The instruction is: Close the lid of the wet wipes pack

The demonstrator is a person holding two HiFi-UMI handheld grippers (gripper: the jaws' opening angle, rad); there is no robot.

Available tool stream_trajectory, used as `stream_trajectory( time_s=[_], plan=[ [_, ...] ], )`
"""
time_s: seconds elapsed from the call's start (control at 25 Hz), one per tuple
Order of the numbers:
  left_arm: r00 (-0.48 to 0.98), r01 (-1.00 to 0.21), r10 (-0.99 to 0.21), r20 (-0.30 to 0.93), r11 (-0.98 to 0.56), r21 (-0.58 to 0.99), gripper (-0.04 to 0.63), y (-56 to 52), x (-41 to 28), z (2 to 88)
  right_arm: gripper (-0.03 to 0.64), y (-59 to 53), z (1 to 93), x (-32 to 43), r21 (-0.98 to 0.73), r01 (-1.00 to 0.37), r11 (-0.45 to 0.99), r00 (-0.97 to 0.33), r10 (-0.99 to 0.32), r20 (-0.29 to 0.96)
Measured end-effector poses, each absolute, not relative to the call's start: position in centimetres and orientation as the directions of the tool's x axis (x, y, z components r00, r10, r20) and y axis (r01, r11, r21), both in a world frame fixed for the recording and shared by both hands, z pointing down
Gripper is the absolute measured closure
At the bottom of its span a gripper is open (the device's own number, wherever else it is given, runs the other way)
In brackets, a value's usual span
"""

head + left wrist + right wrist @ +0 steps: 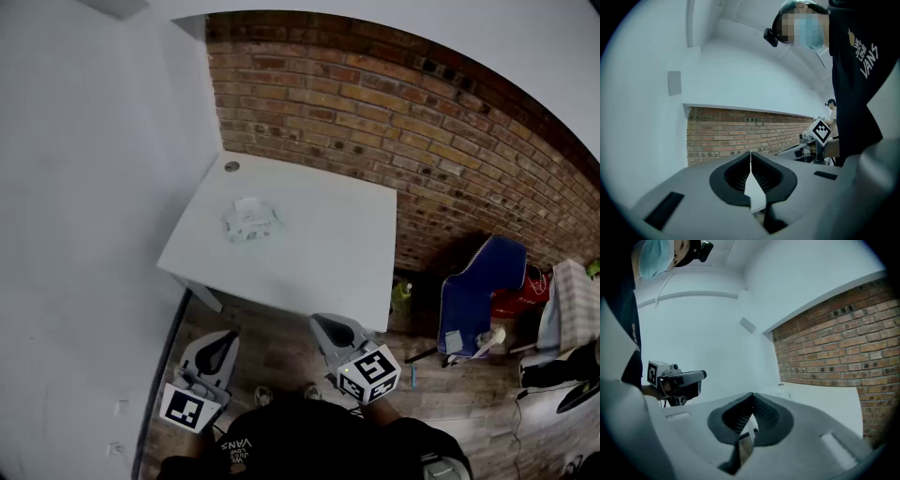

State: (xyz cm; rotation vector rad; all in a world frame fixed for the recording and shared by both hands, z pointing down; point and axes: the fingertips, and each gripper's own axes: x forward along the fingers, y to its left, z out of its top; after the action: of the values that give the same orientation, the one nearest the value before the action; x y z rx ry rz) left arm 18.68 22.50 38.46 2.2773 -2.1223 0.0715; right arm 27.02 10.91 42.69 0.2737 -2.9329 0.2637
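1. white table against a brick wall; wet wipes pack lies left of its centre, lid seemingly flipped open.
2. left gripper: jaws together, nothing between, near the table's front edge.
3. right gripper: also closed, empty, well apart from the pack.

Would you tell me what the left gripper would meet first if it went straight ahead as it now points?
Probably the brick wall: the left gripper points at it with nothing visible between, though the table may lie hidden below its line.
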Motion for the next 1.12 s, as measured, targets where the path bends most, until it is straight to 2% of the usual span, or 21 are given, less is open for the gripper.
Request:
stream_trajectory(
  time_s=[0.76,1.12],
  plan=[
    [0.188,-0.982,-0.980,0.062,-0.189,-0.004,0.583,25.7,12.2,39.7,0.620,13.4,42.4,22.0,-0.092,-0.390,0.916,-0.911,-0.369,0.184],
    [0.197,-0.980,-0.979,0.055,-0.196,0.017,0.583,25.0,10.5,40.0,0.618,12.5,42.1,20.5,-0.091,-0.407,0.909,-0.902,-0.385,0.196]
  ],
)
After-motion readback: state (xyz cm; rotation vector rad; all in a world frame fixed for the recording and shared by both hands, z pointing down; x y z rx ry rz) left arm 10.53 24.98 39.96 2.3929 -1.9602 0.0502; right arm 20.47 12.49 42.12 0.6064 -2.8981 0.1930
